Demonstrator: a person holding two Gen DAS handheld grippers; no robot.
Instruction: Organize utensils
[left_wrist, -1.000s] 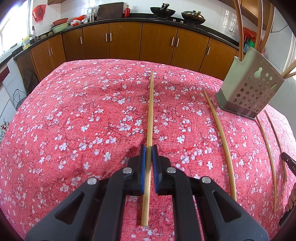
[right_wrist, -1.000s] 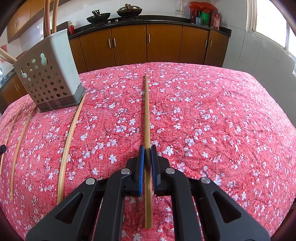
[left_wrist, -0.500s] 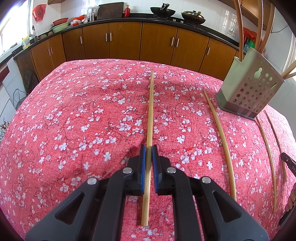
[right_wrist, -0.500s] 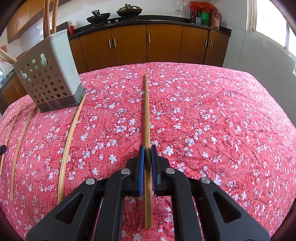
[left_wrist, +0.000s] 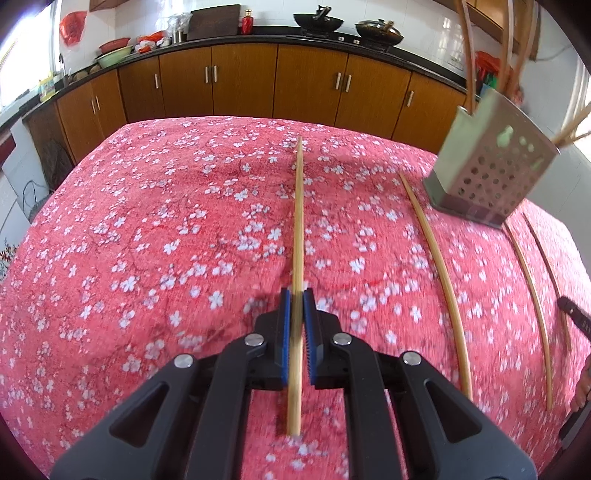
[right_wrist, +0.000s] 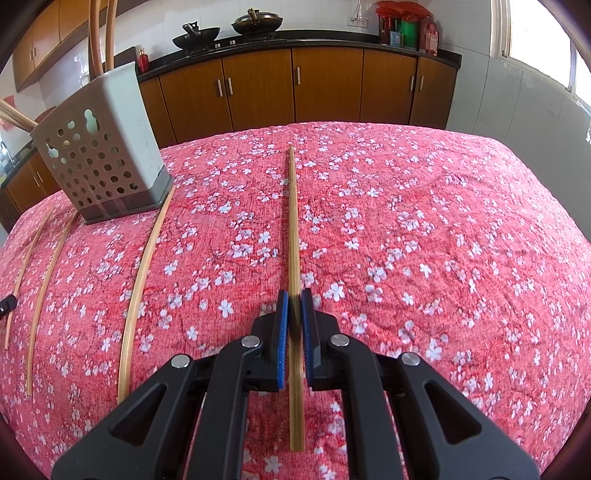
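Basically unchanged: left tool (left_wrist: 294, 317) pinching one long pale bamboo chopstick (left_wrist: 297, 221); right tool (right_wrist: 293, 314) pinching another (right_wrist: 293, 229); neither lifted toward perforated grey plastic holder (right_wrist: 99, 155) yet.

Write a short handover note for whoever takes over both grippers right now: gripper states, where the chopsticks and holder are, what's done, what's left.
Left gripper: shut on a chopstick over the red floral tablecloth.
Right gripper: shut on another chopstick.
Perforated grey holder: stands between the two grippers, already with some sticks in it.
Three loose chopsticks lie on the cloth near the holder.
Left: drop both gripped sticks into the holder, then collect the three loose ones.
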